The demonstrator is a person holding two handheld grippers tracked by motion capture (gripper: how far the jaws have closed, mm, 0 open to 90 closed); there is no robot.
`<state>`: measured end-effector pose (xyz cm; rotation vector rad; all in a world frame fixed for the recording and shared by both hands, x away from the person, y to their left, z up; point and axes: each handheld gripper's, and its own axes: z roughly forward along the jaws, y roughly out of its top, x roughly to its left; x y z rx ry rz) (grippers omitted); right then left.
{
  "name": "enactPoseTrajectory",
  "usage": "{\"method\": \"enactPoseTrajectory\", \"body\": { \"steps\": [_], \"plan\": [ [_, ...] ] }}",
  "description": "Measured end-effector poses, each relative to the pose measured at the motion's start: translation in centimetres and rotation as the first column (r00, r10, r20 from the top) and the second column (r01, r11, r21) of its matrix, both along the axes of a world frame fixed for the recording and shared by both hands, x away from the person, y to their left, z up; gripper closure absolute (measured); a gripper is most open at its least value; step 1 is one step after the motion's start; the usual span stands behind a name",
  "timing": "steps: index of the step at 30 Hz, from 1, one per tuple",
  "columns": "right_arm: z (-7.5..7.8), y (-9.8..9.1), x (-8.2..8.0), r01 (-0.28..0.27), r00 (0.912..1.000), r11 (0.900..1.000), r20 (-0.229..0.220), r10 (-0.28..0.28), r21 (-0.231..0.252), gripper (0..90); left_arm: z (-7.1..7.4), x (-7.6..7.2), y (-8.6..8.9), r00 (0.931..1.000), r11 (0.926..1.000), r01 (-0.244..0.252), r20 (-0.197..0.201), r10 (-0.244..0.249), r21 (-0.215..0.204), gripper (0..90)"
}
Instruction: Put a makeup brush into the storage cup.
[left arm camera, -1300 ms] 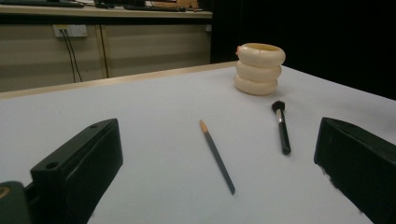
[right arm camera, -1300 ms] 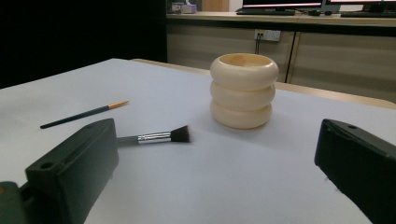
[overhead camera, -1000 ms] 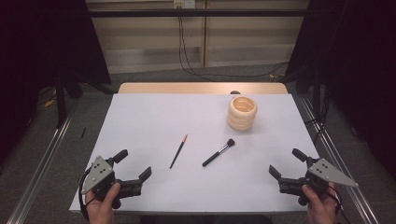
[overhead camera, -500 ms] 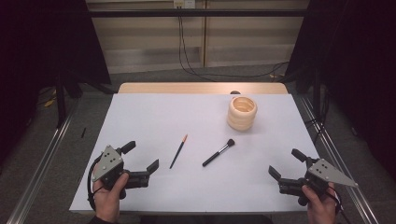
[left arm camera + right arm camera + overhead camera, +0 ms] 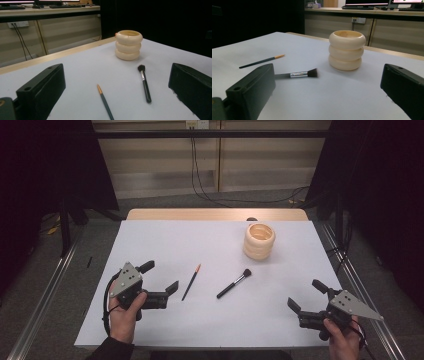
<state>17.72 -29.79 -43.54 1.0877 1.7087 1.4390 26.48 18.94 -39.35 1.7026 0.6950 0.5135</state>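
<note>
White paper covers the table (image 5: 165,235), and on it everything is laid out flat with open room around each piece, which is why I can come in low from either side without knocking anything. I take the cup (image 5: 259,240) as my landmark.

Nearest to me, on the side of the cup where I stand, are my own tools. My left gripper (image 5: 161,276) hovers low over the sheet with its jaws wide apart and nothing between them, aimed at the pencil (image 5: 191,282), which lies just beyond its tips. I hold it open and level because the pencil is thin and flat on the paper, so I judge the jaws must straddle it before closing. My right gripper (image 5: 309,296) waits well to the near right of the cup, jaws likewise spread and empty, resting back so it stays out of the left one's path.

Between the pencil and the cup lies the brush (image 5: 234,283), its bristles pointing towards the cup and its handle towards me, apart from the pencil.

Farthest stands the cup itself, upright, its mouth open to the top, ready, I judge, to receive both.
</note>
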Motion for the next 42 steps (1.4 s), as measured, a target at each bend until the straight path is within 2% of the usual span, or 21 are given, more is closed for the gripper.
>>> {"method": "enactPoseTrajectory", "body": {
  "steps": [12,16,17,18,20,23,25,27,29,31,33,37,38,39,42],
  "plan": [
    [0.0,-0.1,0.0,-0.005,1.0,1.0,-0.005,0.005,0.001,0.0,0.6,2.7,-1.2,0.9999,0.9999,0.011,-0.008,-0.011,0.011,0.7],
    [0.0,-0.1,0.0,-0.004,1.0,1.0,-0.006,0.004,0.001,0.0,1.2,3.7,-1.9,0.9996,0.9996,0.028,-0.01,-0.028,0.002,0.8],
    [0.0,-0.1,0.0,-0.002,1.0,1.0,-0.003,0.002,0.002,0.0,1.3,3.9,-2.0,0.9993,0.9994,0.035,-0.014,-0.035,0.005,0.8],
    [-0.1,-0.1,0.0,-0.005,1.0,1.0,-0.004,0.005,0.004,0.0,1.4,4.2,-2.2,0.9983,0.9983,0.057,-0.015,-0.057,-0.01,1.0],
    [-0.1,-0.1,0.0,-0.005,1.0,1.0,-0.004,0.005,0.003,0.0,1.6,4.6,-2.6,0.9989,0.999,0.045,-0.012,-0.045,0.004,0.9],
    [-0.1,-0.1,0.0,-0.004,1.0,1.0,-0.006,0.004,0.004,0.0,1.8,5.2,-3.0,0.9984,0.9985,0.054,-0.014,-0.054,0.01,1.0],
    [0.0,-0.1,0.0,-0.003,1.0,1.0,-0.006,0.003,0.007,0.0,1.9,5.7,-3.3,0.9977,0.9977,0.068,-0.006,-0.068,0.0,1.1],
    [0.0,0.0,0.0,-0.005,1.0,1.0,-0.006,0.005,0.007,0.0,2.1,5.9,-3.7,0.9986,0.9986,0.053,-0.007,-0.053,0.001,1.1],
    [0.0,0.0,0.0,-0.012,0.9999,0.9999,-0.008,0.012,0.004,0.0,2.2,6.4,-3.9,0.9974,0.9975,0.071,-0.004,-0.071,0.001,1.1],
    [0.0,0.0,0.0,-0.009,0.9999,1.0,-0.007,0.009,0.003,0.0,2.4,6.7,-4.2,0.9984,0.9982,0.056,-0.003,-0.056,0.02,0.9],
    [0.0,0.0,0.0,-0.01,0.9999,0.9999,-0.011,0.01,0.005,0.0,2.8,7.1,-4.5,0.999,0.9989,0.044,0.0,-0.044,0.014,0.9],
    [-0.1,0.0,0.0,-0.006,0.9999,0.9999,-0.01,0.006,0.009,0.0,3.4,8.1,-5.1,0.998,0.9982,0.059,0.021,-0.059,0.006,0.6],
    [-0.1,0.0,0.0,-0.007,0.9999,0.9999,-0.012,0.007,0.009,0.0,3.5,8.2,-5.3,0.999,0.999,0.039,0.022,-0.039,0.021,0.6],
    [-0.1,0.0,0.0,-0.007,0.9999,0.9999,-0.013,0.008,0.008,0.0,3.5,8.5,-5.5,0.9983,0.9985,0.054,0.021,-0.054,0.007,0.6],
    [-0.1,-0.1,0.1,-0.012,0.9999,0.9999,-0.007,0.012,0.012,0.0,3.5,9.3,-5.8,0.9986,0.9985,0.053,0.008,-0.053,0.016,0.6]
  ]
}}
